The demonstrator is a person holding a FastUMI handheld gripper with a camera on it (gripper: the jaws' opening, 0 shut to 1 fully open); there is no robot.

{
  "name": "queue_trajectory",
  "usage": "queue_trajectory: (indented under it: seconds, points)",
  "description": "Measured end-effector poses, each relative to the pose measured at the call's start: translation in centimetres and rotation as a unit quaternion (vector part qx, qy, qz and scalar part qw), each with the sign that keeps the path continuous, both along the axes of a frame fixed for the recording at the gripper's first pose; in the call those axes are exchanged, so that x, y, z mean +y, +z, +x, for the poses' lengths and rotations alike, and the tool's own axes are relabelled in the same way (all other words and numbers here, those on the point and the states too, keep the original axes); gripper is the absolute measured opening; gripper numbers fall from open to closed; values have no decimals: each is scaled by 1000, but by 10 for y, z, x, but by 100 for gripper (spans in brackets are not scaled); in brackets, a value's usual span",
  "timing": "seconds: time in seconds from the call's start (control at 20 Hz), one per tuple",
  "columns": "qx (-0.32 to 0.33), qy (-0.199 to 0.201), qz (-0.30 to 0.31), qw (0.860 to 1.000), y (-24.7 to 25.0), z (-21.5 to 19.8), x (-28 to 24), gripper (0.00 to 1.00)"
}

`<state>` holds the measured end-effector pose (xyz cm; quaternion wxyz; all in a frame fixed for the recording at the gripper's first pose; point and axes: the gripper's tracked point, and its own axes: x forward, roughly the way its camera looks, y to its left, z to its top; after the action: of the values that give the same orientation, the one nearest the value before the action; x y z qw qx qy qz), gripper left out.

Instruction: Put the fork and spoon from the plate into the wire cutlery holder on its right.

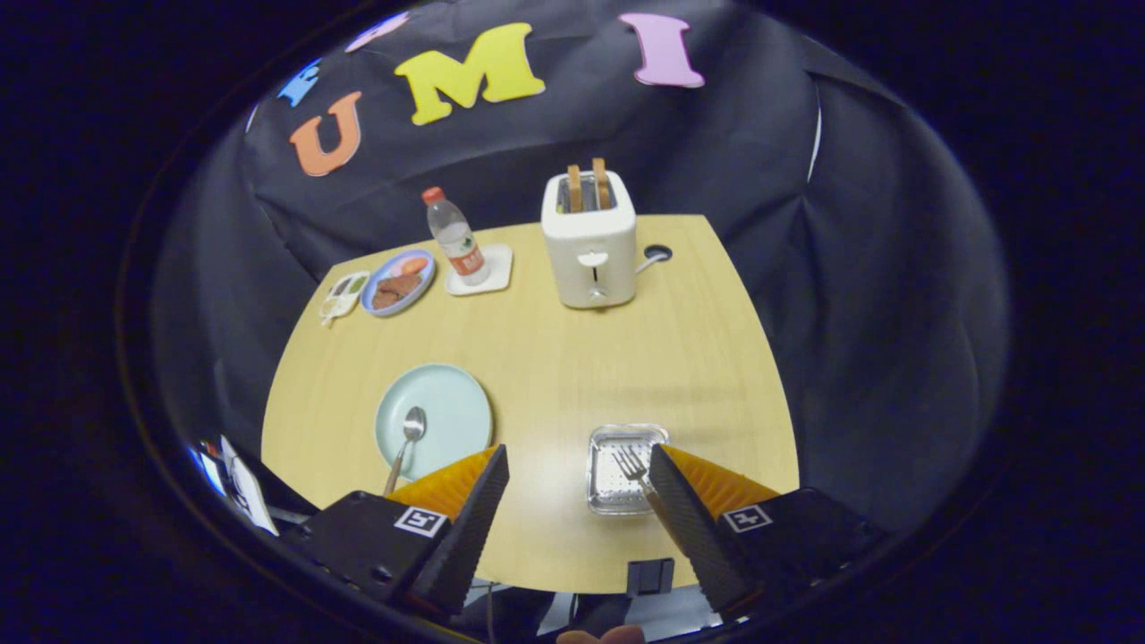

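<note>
Now, starting at the left of the wooden table, we see the spoon lying in the pale green plate, bowl toward the plate's middle and handle running back toward the left finger of our gripper, which stands wide open with bare table between its fingers and clamps nothing. Moving right, the wire cutlery holder sits just ahead of the right finger, well apart from the plate, and the fork lies with its tines over the holder's perforated floor while its handle passes down behind that finger; we cannot tell whether the fork rests free in the holder or leans on the finger. We judge the fork's half of the job to be at or near its end, with the spoon not yet taken. The next move, as we read it, calls for carrying the open fingers left over the plate, straddling the spoon's thin handle, closing on it low and squarely so it does not twist, then lifting it across to the holder. Far beyond stand a toaster and a bottle
</note>
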<state>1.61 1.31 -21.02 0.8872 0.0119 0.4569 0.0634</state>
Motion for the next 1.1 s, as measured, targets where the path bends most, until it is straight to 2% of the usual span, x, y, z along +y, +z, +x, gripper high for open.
queue_trajectory:
  seconds: [0.2, 0.35, 0.75, 1.1]
  points:
    - [-77, 7, 16, 997, 18, -9, 44, 97]
    - [-97, 8, 25, 995, 13, -23, 82, 97]
    - [-91, 16, 32, 995, -39, -52, 176, 97]
    - [-58, 18, 8, 998, -110, -50, 219, 97]
